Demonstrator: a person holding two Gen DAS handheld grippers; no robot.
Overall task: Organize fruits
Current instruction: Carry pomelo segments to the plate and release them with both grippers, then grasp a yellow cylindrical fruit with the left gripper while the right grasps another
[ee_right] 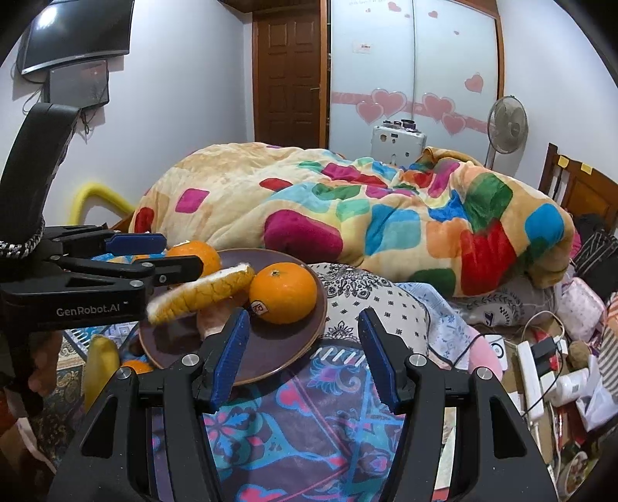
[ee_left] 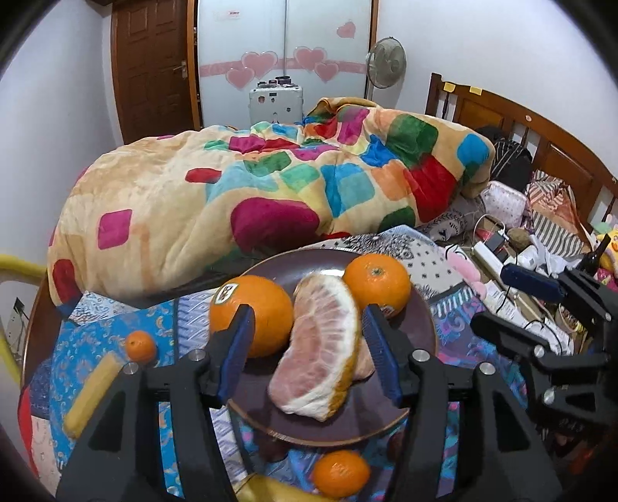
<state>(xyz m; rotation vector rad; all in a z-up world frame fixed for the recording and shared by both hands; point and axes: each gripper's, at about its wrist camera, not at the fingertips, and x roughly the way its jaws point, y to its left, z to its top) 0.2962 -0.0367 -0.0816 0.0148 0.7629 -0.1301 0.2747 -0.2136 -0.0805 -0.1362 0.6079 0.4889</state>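
The words "GenRobot.AI" stand in pale letters on the black side of the left gripper (ee_right: 175, 256), seen from the right wrist. The stickers on the two oranges (ee_right: 283, 292) (ee_left: 251, 314) are too small to read.

Both views are evenly and fairly brightly lit by diffuse indoor light; no lamp or window is seen. Shadows are soft, and a faint one is cast on the plate (ee_left: 421, 340) under the fruit. Weak sheen is seen on the glossy wardrobe doors (ee_right: 417, 58) and on the wall-mounted screen (ee_right: 77, 33). Strong fisheye bending is shown toward the edges, where straight lines are curved and the corners are cut off by dark vignetting. The pomelo wedge (ee_left: 320, 355) is slightly smeared by motion blur; the background is rendered softly.
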